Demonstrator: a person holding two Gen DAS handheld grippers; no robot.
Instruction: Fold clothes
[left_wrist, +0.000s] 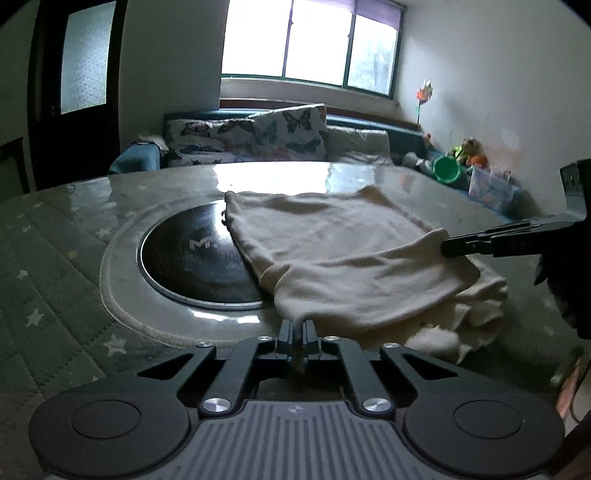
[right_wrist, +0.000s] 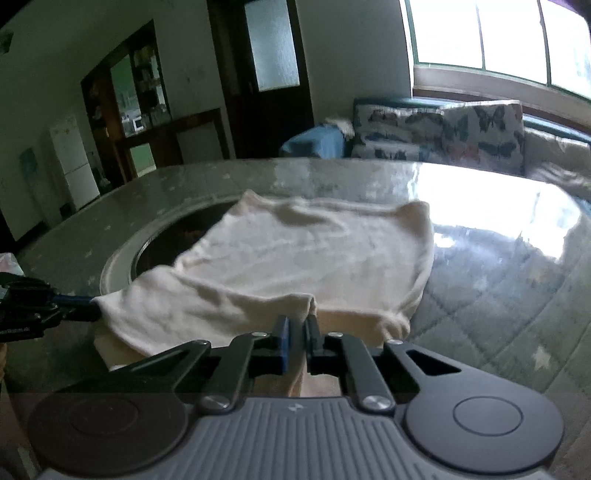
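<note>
Both grippers are locked on now. The left gripper (left_wrist: 297, 326) is clamped shut on a pinch of the cream garment (left_wrist: 332, 251) at its near edge, and the right gripper (right_wrist: 297, 321) is clamped shut on another pinch of the same near edge. The garment lies spread across the counter (left_wrist: 74, 236), its far half draped over the dark round inset plate (left_wrist: 192, 258) at the counter's centre.

This looks like the start of a fold: two points of the near edge are pinched, the cloth not yet carried anywhere. The next move, as I judge it, calls for both grippers to lift together and sweep toward 12 o'clock, keeping the edge taut between them so the layer lands flat on the far half without dragging the bunched cloth underneath.

From the left wrist, the right gripper (left_wrist: 448, 248) comes in at 3 o'clock biting the cloth, and a crumpled lower layer shows at 4 o'clock, plus a green bowl (left_wrist: 447, 169) on the far side. From the right wrist, the left gripper (right_wrist: 94, 308) enters at 9 o'clock, and the far right corner of the garment (right_wrist: 295, 251) stands up slightly; a white fridge (right_wrist: 74, 162) sits off at 10 o'clock.
</note>
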